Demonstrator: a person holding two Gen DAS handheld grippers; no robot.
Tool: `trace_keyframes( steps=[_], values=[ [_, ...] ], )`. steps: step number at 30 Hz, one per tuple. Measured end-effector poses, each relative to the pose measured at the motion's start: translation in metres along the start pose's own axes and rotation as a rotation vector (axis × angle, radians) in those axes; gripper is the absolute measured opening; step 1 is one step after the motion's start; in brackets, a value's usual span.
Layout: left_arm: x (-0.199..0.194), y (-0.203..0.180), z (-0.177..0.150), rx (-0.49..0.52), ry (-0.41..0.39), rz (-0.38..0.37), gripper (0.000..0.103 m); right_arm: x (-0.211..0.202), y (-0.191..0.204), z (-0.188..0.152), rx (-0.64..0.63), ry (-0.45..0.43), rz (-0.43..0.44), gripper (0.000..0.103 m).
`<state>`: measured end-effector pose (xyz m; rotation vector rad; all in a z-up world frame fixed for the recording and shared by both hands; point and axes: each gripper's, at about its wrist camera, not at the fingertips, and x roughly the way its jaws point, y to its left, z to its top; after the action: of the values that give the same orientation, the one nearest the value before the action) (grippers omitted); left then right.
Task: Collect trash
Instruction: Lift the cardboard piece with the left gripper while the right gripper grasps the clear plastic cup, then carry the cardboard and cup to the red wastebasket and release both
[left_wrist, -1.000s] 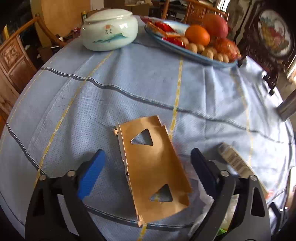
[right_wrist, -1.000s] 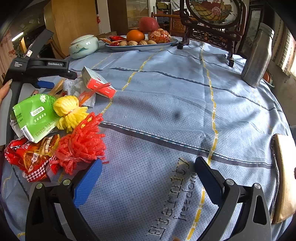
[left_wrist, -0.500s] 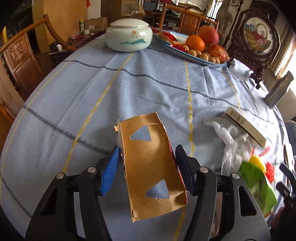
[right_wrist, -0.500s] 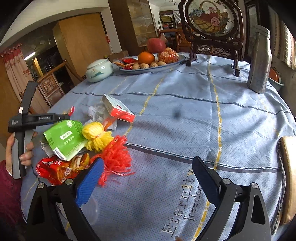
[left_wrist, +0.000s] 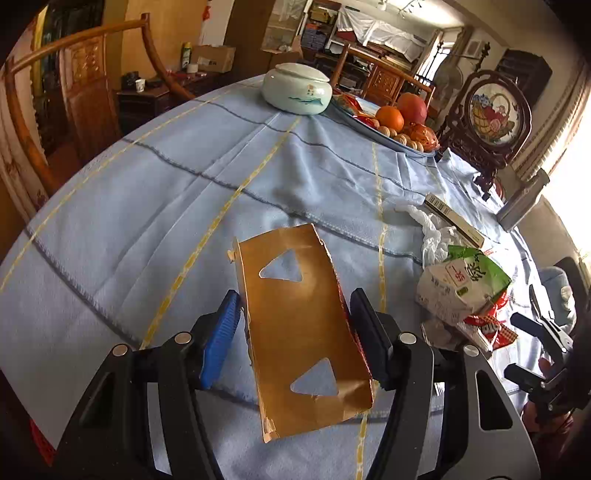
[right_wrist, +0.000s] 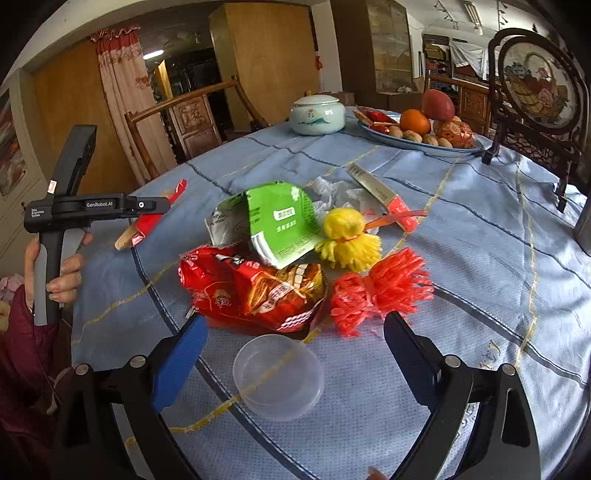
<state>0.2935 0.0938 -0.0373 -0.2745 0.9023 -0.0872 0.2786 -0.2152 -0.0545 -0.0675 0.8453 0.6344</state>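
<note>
The left gripper's (left_wrist: 295, 328) fingers (left_wrist: 221, 338) pinch a torn cardboard piece (left_wrist: 301, 332) by its edges, lifted off the bench (left_wrist: 147, 206). The right gripper's (right_wrist: 291, 365) fingers are spread above a clear plastic lid (right_wrist: 277, 376), beside the wrapper pile (right_wrist: 258, 273). Carry the cardboard level with a firm grip so that it doesn't buckle or slip, and release it onto the pile.
</note>
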Motion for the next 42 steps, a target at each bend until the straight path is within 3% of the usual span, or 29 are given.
trace_keyframes(
  steps=[8, 16, 18, 19, 20, 21, 29, 35, 42],
  values=[
    [-0.019, 0.011, -0.022, -0.052, -0.024, -0.015, 0.061, -0.012, 0.016, -0.012, 0.001, -0.014, -0.122, 0.094],
    [-0.022, 0.005, -0.038, -0.01, -0.023, -0.02, 0.061, 0.003, 0.032, -0.019, -0.003, 0.08, -0.201, 0.093],
    [-0.022, 0.004, -0.041, -0.005, -0.021, -0.025, 0.061, 0.012, 0.029, -0.018, 0.002, 0.125, -0.211, 0.086],
    [-0.021, 0.004, -0.042, -0.004, -0.021, -0.026, 0.061, 0.015, 0.028, -0.018, 0.008, 0.142, -0.211, 0.075],
    [-0.022, 0.003, -0.043, -0.002, -0.023, -0.028, 0.061, 0.017, 0.026, -0.018, 0.018, 0.157, -0.209, 0.059],
    [-0.022, 0.002, -0.044, 0.001, -0.025, -0.028, 0.061, 0.017, 0.025, -0.019, 0.029, 0.155, -0.203, 0.056],
    [-0.036, -0.002, -0.051, 0.042, -0.064, -0.006, 0.061, -0.031, 0.029, -0.025, 0.091, -0.03, -0.233, 0.056],
    [-0.053, 0.001, -0.05, 0.028, -0.098, -0.005, 0.061, -0.059, 0.031, -0.023, 0.141, -0.154, -0.204, 0.056],
    [-0.089, 0.01, -0.054, 0.011, -0.162, 0.026, 0.061, -0.076, 0.051, -0.018, 0.121, -0.233, -0.14, 0.056]
  ],
)
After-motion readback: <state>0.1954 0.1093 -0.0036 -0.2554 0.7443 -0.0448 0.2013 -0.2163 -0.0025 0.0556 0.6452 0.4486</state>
